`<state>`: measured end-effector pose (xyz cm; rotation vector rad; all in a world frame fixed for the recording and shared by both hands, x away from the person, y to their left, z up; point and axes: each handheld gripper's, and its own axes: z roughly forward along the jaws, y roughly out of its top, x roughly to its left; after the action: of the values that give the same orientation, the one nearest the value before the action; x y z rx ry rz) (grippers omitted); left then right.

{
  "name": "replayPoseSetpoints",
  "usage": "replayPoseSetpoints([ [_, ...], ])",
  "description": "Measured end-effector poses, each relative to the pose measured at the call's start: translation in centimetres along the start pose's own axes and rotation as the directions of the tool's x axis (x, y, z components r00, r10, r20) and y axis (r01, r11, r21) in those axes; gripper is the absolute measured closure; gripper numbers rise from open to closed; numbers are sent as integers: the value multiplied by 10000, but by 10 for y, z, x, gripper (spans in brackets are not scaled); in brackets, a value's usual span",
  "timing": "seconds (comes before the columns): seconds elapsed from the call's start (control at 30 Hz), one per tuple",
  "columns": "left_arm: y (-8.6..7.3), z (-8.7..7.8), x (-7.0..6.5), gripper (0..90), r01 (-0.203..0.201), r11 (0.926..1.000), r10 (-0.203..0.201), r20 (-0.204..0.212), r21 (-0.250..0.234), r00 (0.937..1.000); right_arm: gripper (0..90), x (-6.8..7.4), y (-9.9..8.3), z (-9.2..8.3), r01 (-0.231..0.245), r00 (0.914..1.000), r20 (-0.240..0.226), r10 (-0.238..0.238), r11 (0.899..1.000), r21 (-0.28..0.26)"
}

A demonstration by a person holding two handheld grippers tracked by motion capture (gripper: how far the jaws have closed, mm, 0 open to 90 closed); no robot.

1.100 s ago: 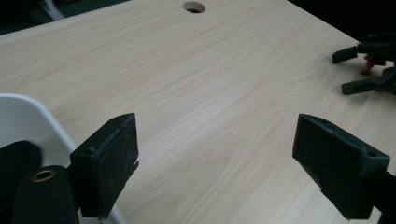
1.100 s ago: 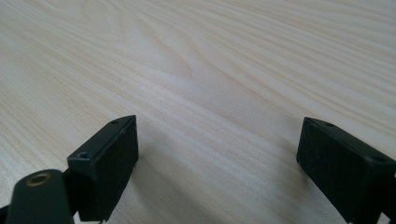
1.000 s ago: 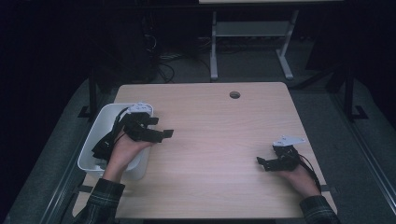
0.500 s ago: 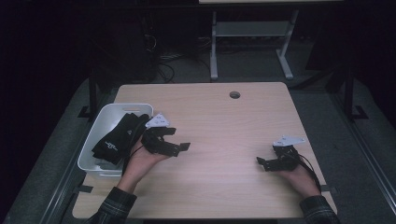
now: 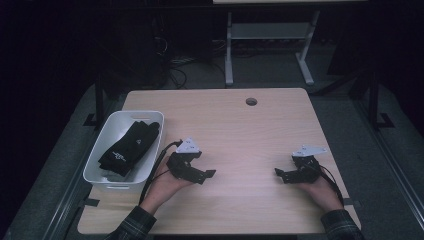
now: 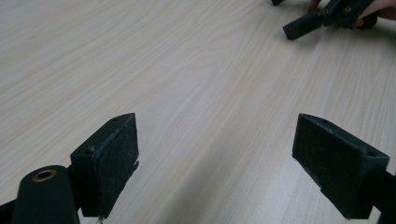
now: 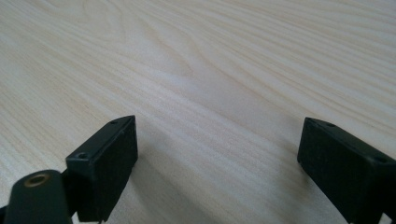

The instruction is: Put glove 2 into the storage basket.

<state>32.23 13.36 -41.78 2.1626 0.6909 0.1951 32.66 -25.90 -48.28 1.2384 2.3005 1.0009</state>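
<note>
**One bin, one dark bundle, two empty grippers**

Just left of the left gripper [image 5: 207, 174] stands a single white bin [image 5: 95, 165], touching the table's left edge, with one black fabric bundle [image 5: 129, 147] lying inside it. The left gripper's jaws are spread wide over bare wooden table [image 5: 240, 130], gripping nothing. Well apart to the right, the right gripper [image 5: 281, 174] rests low on the wood, its two jaws equally wide and empty.

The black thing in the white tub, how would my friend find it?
Start at the wooden table and go to its left edge, where a white tub sits. Inside lies the black glove, dark soft fabric with small white lettering, unlike the hard claws nearby.
</note>
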Motion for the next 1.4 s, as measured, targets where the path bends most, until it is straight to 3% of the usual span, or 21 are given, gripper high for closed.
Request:
replayPoseSetpoints([
  [0.2,-11,13,-5,136,-216,9992,213,96,322,9997,118,0,0,0,4,10000,-8,-4,10000,3],
  [0.23,-12,16,-6,136,-96,9993,91,124,352,9999,118,0,0,0,4,10000,-13,-4,10000,8],
  [0.4,-17,22,-7,136,-388,9970,389,1,673,9992,117,0,0,0,6,10000,-14,-6,10000,6],
  [0.87,-31,45,-15,130,-947,9794,987,-135,1781,9950,117,0,0,0,25,10000,-43,-25,10000,7],
  [1.0,-33,46,-15,120,-1113,9806,1152,-154,1615,9932,117,0,0,0,27,10000,-47,-27,10000,8],
  [1.17,-42,46,-12,119,-1161,9897,1174,-109,840,9930,117,1,0,0,11,10000,-56,-11,10000,1],
  [1.4,-42,46,-12,119,-1160,9898,1170,-77,828,9931,116,1,0,0,24,10000,-61,-24,10000,-8],
])
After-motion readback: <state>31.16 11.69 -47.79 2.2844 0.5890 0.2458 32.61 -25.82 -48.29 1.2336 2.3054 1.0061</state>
